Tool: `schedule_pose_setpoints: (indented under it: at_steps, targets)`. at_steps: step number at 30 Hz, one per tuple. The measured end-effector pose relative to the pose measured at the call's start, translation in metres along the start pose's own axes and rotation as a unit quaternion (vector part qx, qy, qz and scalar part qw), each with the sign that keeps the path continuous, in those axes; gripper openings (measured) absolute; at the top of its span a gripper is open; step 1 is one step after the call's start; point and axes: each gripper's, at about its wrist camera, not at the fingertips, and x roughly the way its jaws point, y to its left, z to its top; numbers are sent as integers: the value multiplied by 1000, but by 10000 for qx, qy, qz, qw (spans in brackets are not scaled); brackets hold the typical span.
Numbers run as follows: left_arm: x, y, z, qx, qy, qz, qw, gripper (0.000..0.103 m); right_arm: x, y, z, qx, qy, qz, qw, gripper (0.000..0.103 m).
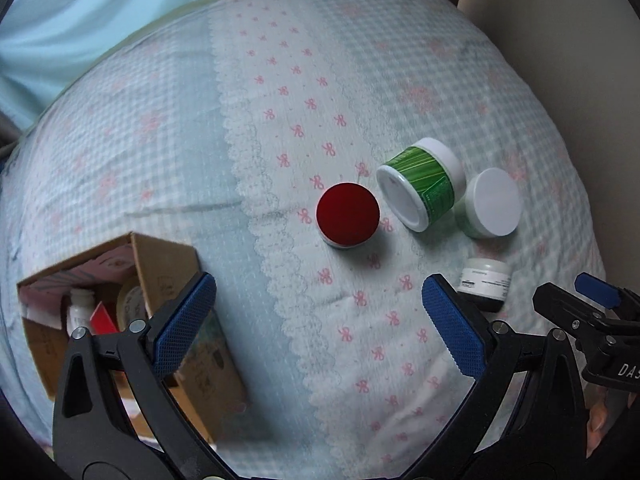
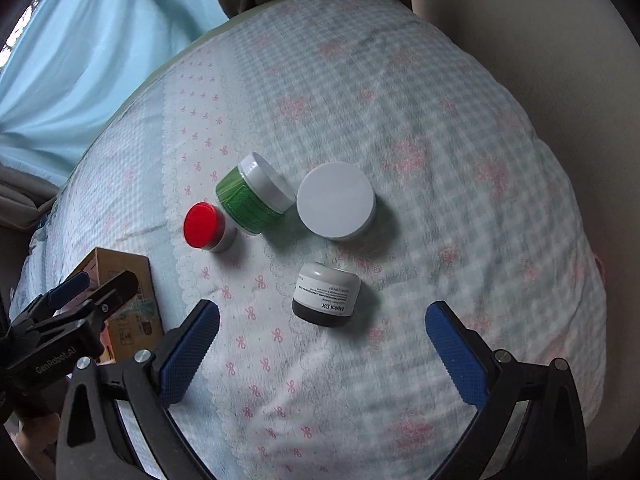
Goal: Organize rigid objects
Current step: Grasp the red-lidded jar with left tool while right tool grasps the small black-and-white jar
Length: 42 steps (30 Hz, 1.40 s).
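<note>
**On the bed: four jars out, box at the left**

Across the bedspread (image 1: 280, 128) — pale blue check with pink bows and a lace-edged strip — four small jars grouped close together. Red-lidded jar (image 1: 347, 215) upright at the left of the group, just beside the green-labelled jar (image 1: 421, 182). Green-labelled jar tipped on its side, white lid pointing away from the left wrist camera, white base toward it. White-lidded jar (image 1: 493, 203) upright just right of the green one; whether touching, cannot tell. Small white-and-black jar (image 2: 326, 295) nearer the cameras, apart from the other three, seemingly upside down with its dark end nearest the right wrist camera and printed label inverted.

Left claw (image 1: 318, 322) spread wide, empty, hovering above the bedspread with the red-lidded jar ahead, between the lines of its blue pads. Right claw (image 2: 322, 350) likewise spread wide and empty, the white-and-black jar just ahead between its fingers — not touched.

Cardboard box (image 1: 120, 280) on the bed at the far left, flaps open, with a white bottle and other items inside, partly hidden behind the left claw's finger. Light blue curtain (image 2: 100, 48) beyond the bed.
</note>
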Motion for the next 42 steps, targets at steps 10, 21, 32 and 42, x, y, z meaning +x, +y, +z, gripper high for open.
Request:
schedule_pose_setpoints:
  at_steps: [10,21,32,42]
  targets:
    - [92,-11,25,604,658,-119,9959,84,80,-15,0,978,591,183,9933,88]
    - [126,-12,38,535,863,-309,9944,60,112,-22,0,1593,920,424,9820,71]
    - [122,-16,44,551,728,-266,9955,51,106,-33,3,1696,972,416,9798,53]
    - [62,-30,34,542,407,-407,9969,51,69,-35,1,1657,581,448,9835,53]
